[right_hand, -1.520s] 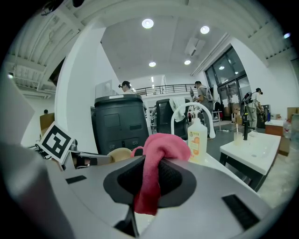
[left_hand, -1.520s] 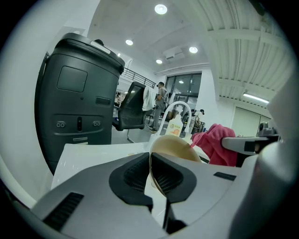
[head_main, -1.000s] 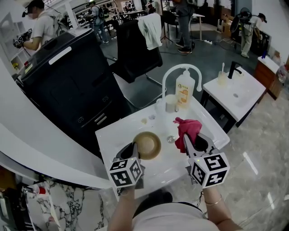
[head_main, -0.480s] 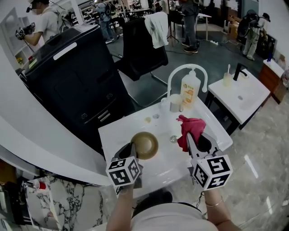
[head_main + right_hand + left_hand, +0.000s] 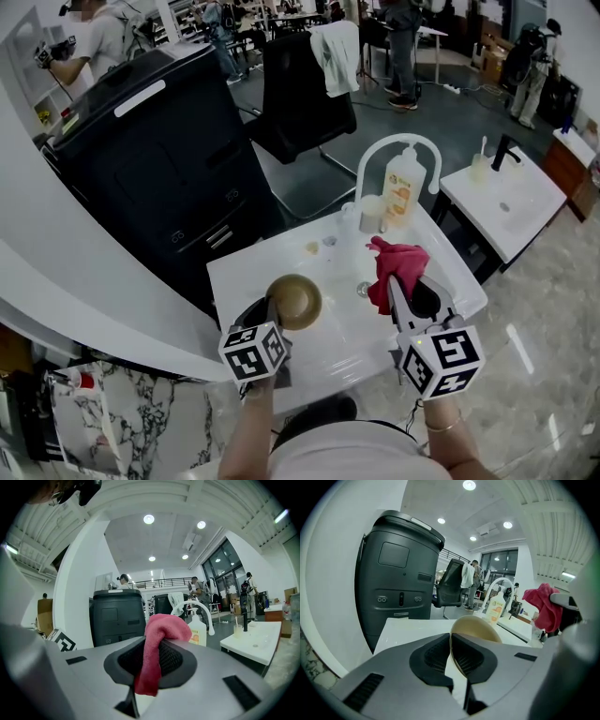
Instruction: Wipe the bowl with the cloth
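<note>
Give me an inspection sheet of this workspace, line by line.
Surface: white sink counter with a curved faucet.
Job's things: tan bowl pinched at its rim; red cloth draped from the jaws.
Clutter: soap bottle and cup by the faucet.
Grippers: left gripper shut on bowl; right gripper shut on cloth.
Cables: nothing seen.
Surroundings: black cabinet, chair, second sink, people behind.

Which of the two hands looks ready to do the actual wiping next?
The right. The right gripper is shut on the red cloth, a little apart from the bowl. The left gripper is clamped on the bowl's rim, so it likely just holds it steady.
</note>
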A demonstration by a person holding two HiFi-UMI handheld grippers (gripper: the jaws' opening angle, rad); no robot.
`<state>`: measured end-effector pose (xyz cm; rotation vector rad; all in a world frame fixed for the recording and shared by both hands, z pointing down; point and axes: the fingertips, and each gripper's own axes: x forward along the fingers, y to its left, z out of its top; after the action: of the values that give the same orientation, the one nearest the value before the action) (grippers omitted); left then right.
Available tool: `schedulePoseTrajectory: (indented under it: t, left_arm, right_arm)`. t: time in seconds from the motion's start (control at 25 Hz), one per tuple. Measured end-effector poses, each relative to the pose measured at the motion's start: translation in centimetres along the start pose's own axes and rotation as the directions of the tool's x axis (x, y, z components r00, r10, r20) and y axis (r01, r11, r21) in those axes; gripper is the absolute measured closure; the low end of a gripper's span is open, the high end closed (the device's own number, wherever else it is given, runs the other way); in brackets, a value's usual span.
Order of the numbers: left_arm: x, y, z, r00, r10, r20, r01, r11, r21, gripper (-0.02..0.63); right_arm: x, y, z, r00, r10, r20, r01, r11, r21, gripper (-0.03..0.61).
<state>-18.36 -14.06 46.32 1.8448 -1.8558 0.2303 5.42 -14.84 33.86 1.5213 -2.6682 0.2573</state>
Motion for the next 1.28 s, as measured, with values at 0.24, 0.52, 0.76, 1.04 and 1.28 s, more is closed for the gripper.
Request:
schedulePoseTrajectory:
  t: [0.24, 0.52, 0.76, 1.04, 1.28]
  left_arm:
    - [1.9, 1.7, -0.8, 0.999, 0.038, -0.027, -0.038, 0.999, -0.005, 0.581]
    - [4.7, 3.4, -2.6, 0.994, 0.062, -0.093, -0.064, 0.998, -0.025, 0.581]
    - [7.3, 4.0, -4.4, 0.987, 0.048, -0.153, -0.058, 0.996, -0.064, 0.581]
    - [9.9, 5.4, -5.6, 0.978, 0.076, -0.192, -0.094, 0.992, -0.086, 0.581]
    - [12.0, 6.7, -7.3, 0.967, 0.095, -0.235, -0.123, 0.986, -0.109, 0.581]
  right_arm:
    - [0.9, 0.2, 0.1, 1.000, 0.004, 0.004, -0.004, 1.000, -0.002, 0.514]
    - [1.6, 0.5, 0.1, 1.000, 0.008, -0.004, -0.008, 1.000, -0.016, 0.514]
    - [2.0, 0.1, -0.3, 1.000, -0.006, -0.020, 0.006, 1.000, -0.013, 0.514]
    - [2.6, -0.5, -0.9, 0.999, -0.016, -0.045, 0.016, 1.000, -0.006, 0.514]
    - [3.6, -0.7, -1.8, 0.998, -0.014, -0.067, 0.014, 1.000, -0.002, 0.514]
